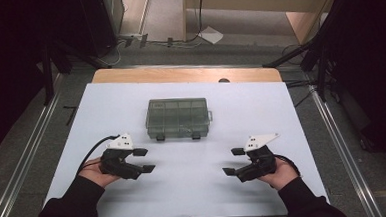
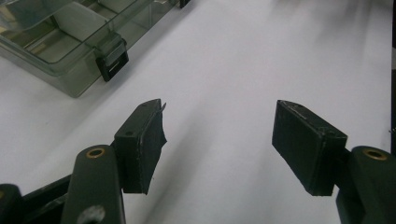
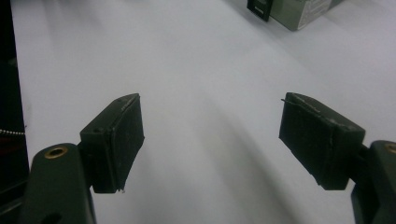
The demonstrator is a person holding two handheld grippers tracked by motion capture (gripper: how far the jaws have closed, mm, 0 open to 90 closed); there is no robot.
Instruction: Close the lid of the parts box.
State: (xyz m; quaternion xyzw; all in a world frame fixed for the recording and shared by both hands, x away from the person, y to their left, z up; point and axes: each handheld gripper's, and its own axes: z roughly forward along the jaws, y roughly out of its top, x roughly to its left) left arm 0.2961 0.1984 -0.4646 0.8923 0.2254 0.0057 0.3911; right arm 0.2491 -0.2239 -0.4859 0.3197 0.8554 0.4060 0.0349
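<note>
A clear grey plastic compartment box (image 1: 178,118) with two black latches lies shut in the middle of the white table sheet (image 1: 195,188). My left gripper (image 1: 144,160) rests at the front left, held in a hand, its jaws wide apart and empty, pointing right toward the centre. In the left gripper view the box (image 2: 60,42) with one latch (image 2: 113,61) sits at the upper left, beyond the open gripper (image 2: 219,140). My right gripper (image 1: 234,161) is at the front right, open and empty. A corner of the box (image 3: 299,11) appears at the top of the right gripper view, past the open gripper (image 3: 210,140).
The white sheet covers a wooden table (image 1: 184,75) whose far edge shows bare. Metal rails (image 1: 28,157) run along both sides of the table. Cables and a paper sheet (image 1: 211,35) lie on the floor beyond. Dark stands flank the table.
</note>
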